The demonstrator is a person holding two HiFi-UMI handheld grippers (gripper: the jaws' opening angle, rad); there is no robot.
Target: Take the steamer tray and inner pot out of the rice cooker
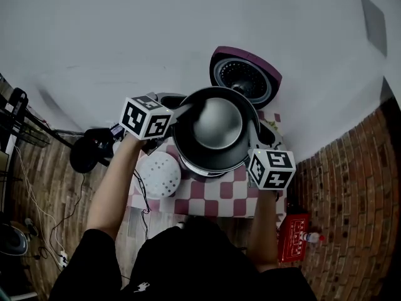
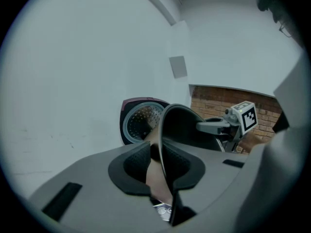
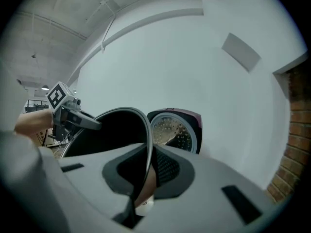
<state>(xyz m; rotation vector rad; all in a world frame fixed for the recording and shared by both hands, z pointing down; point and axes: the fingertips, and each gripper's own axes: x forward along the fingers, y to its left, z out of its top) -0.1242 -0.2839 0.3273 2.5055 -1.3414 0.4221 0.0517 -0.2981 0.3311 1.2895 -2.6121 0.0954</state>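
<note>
Both tongs (image 1: 180,113) (image 1: 252,138) hold inner pot (image 1: 216,125), mouth upward.

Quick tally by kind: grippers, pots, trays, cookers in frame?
Grippers: 2, the left gripper and the right gripper
Inner pot: 1
Steamer tray: 1
Rice cooker: 1
Total: 5

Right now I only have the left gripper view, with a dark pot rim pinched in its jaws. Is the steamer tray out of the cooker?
Observer: Yes. The head view shows the white steamer tray lying on the checked table, left of the rice cooker.
Operator: And the pot's other side?
Observer: The right gripper view shows the right gripper shut on the inner pot at its opposite rim.
</note>
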